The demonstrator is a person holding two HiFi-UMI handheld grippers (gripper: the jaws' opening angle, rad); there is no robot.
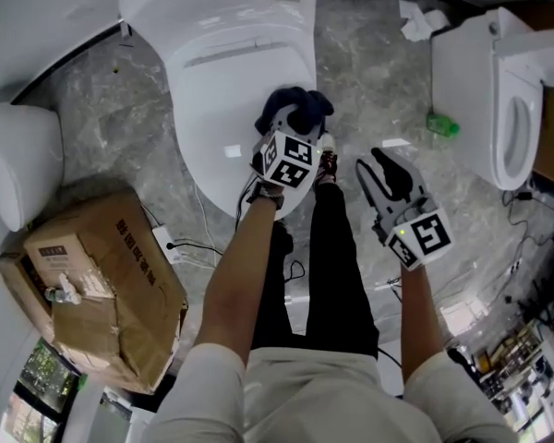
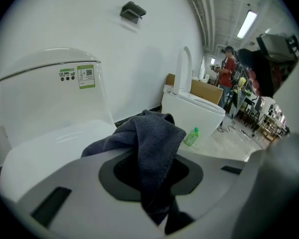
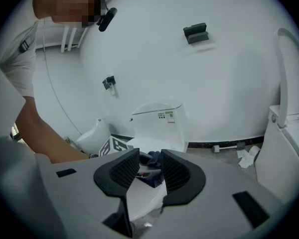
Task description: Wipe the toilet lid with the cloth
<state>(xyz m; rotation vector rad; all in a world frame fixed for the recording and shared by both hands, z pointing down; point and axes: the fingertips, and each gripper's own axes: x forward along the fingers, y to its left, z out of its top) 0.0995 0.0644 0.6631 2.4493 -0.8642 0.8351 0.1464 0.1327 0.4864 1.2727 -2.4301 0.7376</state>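
Your left tongs (image 1: 291, 127) pinch the dark cloth (image 1: 297, 107), which is at the front edge of the toilet lid (image 1: 226, 81); your right tongs (image 1: 377, 172) stand spread and empty, off to its side; the wiping seems hardly begun; most of the lid probably remains.

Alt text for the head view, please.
From above: the left gripper clamps a dark blue cloth at the front of a closed toilet lid, while the right gripper hangs open and empty beside it. A cardboard box sits lower left; a second toilet stands at right.
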